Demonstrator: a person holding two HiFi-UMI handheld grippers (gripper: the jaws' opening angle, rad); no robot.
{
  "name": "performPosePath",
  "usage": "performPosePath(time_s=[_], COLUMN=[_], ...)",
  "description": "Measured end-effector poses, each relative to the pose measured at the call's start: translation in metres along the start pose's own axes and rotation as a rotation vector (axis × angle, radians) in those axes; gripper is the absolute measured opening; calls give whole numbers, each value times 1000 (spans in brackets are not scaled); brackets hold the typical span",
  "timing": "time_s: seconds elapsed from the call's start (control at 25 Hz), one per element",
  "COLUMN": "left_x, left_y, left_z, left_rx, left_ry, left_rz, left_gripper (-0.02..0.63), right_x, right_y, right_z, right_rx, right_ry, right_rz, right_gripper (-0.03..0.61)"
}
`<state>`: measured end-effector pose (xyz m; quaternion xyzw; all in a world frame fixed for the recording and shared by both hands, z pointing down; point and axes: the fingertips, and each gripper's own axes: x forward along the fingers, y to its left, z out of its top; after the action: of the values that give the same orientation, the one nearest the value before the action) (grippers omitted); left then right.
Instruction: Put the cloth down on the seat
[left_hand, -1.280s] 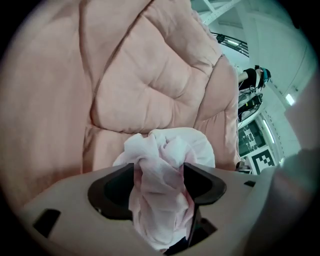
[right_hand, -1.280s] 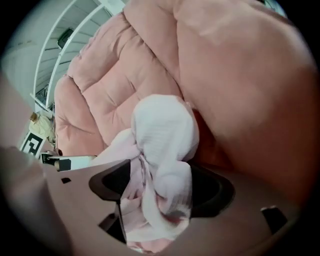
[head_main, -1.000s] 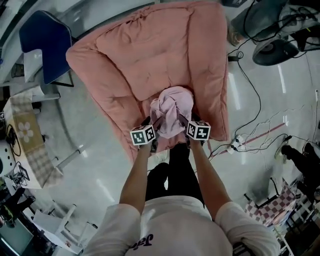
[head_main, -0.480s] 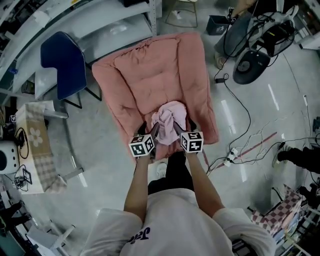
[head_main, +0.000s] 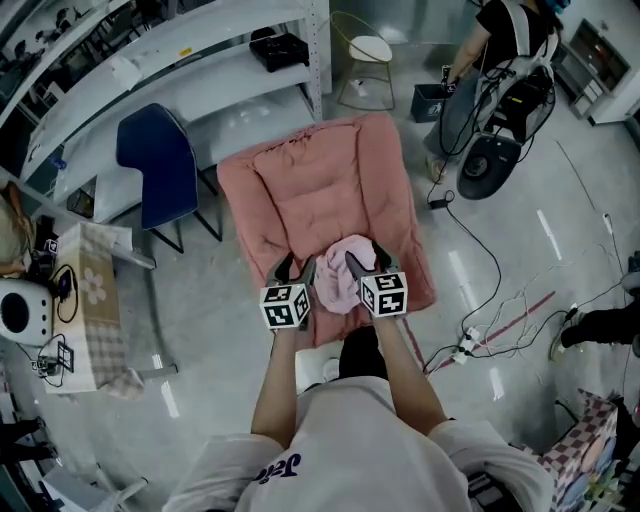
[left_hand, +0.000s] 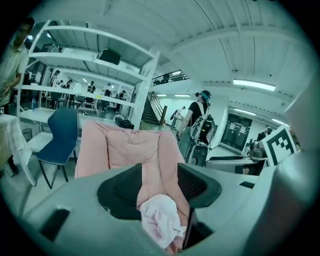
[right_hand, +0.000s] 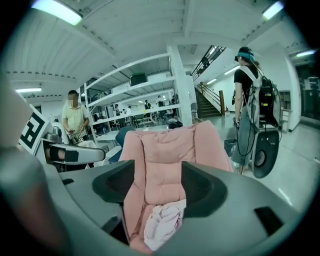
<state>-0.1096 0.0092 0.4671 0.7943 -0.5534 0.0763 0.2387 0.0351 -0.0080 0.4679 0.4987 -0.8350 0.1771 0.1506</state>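
A crumpled pale pink cloth (head_main: 343, 282) lies on the front of the seat of a salmon-pink cushioned chair (head_main: 320, 190). My left gripper (head_main: 295, 268) and right gripper (head_main: 368, 262) hover on either side of it, above the seat's front edge. Neither touches the cloth. In the left gripper view the cloth (left_hand: 160, 220) shows low down past the left gripper (left_hand: 159, 185), and in the right gripper view the cloth (right_hand: 162, 222) lies on the seat beyond the right gripper (right_hand: 157, 187). Both pairs of jaws are closing with nothing between them.
A dark blue chair (head_main: 160, 165) stands left of the pink one, with white shelving (head_main: 200, 60) behind. A person with a backpack (head_main: 505, 30) and a round black machine (head_main: 490, 165) are at the back right. Cables (head_main: 500, 290) trail on the floor at the right.
The cloth was bunched up at both grippers' tips; now it rests on the seat front apart from them. The grippers have drawn back, and the head view has pulled away from the chair.
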Motion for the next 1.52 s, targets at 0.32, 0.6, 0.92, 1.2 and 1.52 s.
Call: performPosePath(time_s=[0.32, 0.6, 0.92, 1.2, 1.52], left_x=[-41, -72, -112, -131, -133], left_y=[-29, -45, -68, -83, -85], left_z=[79, 128, 175, 195, 194], left_rx=[125, 133, 223, 257, 261], left_ry=[-125, -207, -349, -392, -388], left_rz=[-22, -60, -56, -58, -60], left_gripper=[168, 72, 17, 15, 15], right_x=[-44, -80, -116, -132, -138], right_y=[35, 56, 81, 90, 88], right_z=[86, 146, 188, 200, 201], right_rx=[-92, -145, -183, -262, -242], right_ry=[-167, -300, -392, -414, -418], right_rz=[18, 8, 19, -30, -30], right_gripper=[171, 85, 42, 15, 15])
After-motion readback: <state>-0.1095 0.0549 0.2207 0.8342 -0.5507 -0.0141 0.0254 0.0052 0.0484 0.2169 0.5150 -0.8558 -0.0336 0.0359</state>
